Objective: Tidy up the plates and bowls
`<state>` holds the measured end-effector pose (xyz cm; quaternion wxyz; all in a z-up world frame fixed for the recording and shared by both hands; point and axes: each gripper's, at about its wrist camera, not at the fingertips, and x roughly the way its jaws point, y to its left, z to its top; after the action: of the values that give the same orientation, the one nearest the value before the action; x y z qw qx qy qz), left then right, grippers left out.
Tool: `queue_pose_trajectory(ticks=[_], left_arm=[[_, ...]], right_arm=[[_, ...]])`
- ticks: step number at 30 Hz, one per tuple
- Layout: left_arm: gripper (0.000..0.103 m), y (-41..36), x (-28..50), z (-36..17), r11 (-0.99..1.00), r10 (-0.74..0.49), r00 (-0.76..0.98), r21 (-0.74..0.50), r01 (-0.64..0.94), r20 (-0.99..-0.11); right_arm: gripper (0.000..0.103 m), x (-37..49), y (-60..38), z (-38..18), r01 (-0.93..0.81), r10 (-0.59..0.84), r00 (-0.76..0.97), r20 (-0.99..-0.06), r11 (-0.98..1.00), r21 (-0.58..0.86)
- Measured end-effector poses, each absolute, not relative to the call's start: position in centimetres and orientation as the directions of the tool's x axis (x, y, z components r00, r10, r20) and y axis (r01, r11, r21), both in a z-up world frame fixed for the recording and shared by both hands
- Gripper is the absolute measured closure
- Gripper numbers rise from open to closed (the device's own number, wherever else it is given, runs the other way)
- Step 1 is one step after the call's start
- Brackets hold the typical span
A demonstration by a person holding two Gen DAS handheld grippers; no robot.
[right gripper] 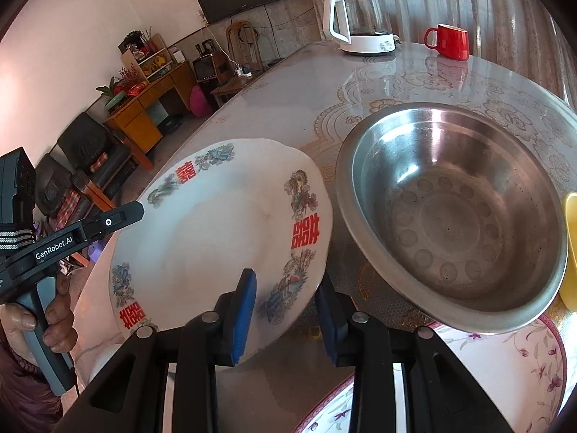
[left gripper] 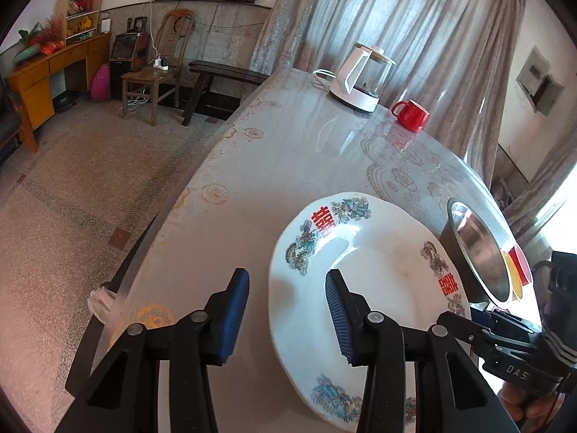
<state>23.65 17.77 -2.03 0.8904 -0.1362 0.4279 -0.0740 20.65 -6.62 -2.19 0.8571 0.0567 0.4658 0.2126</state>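
A white plate (left gripper: 378,281) with red characters and blue-green dragon prints lies low over the patterned table (left gripper: 288,151). My left gripper (left gripper: 286,310) is open astride the plate's left rim, one blue pad outside the rim and the other above the plate's face. My right gripper (right gripper: 286,314) straddles the opposite rim of the plate (right gripper: 216,238), one pad above it and the other finger below the edge; a gap shows, so it is open. A steel bowl (right gripper: 450,216) sits just right of the plate.
A flower-patterned plate (right gripper: 505,371) lies under the steel bowl's near rim. Yellow and red dishes (left gripper: 515,274) show behind the bowl. At the table's far end stand a white kettle (left gripper: 360,75) and a red mug (left gripper: 411,115). The table's edge (left gripper: 144,245) runs close on the left.
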Motion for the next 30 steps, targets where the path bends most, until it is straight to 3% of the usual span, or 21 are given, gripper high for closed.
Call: queue_pose_trajectory(ticks=[5, 18, 30], left_arm=[[0.073, 16.9, 25.7, -3.3, 0.948, -0.273, 0.586, -0.318, 0.029, -0.763], [0.074, 17.2, 23.0, -2.6, 0.937, -0.294, 0.594, -0.349, 0.024, -0.749], [0.076, 14.8, 19.6, -1.7, 0.964, -0.248, 0.637, -0.252, 0.087, -0.729]], right_arm=[[0.069, 21.6, -6.0, -2.8, -0.304, 0.415, 0.450, -0.790, 0.904, 0.302], [0.066, 20.6, -5.5, -1.4, -0.321, 0.415, 0.499, -0.761, 0.904, 0.282], [0.069, 18.7, -6.5, -0.8, -0.329, 0.421, 0.529, -0.736, 0.902, 0.279]])
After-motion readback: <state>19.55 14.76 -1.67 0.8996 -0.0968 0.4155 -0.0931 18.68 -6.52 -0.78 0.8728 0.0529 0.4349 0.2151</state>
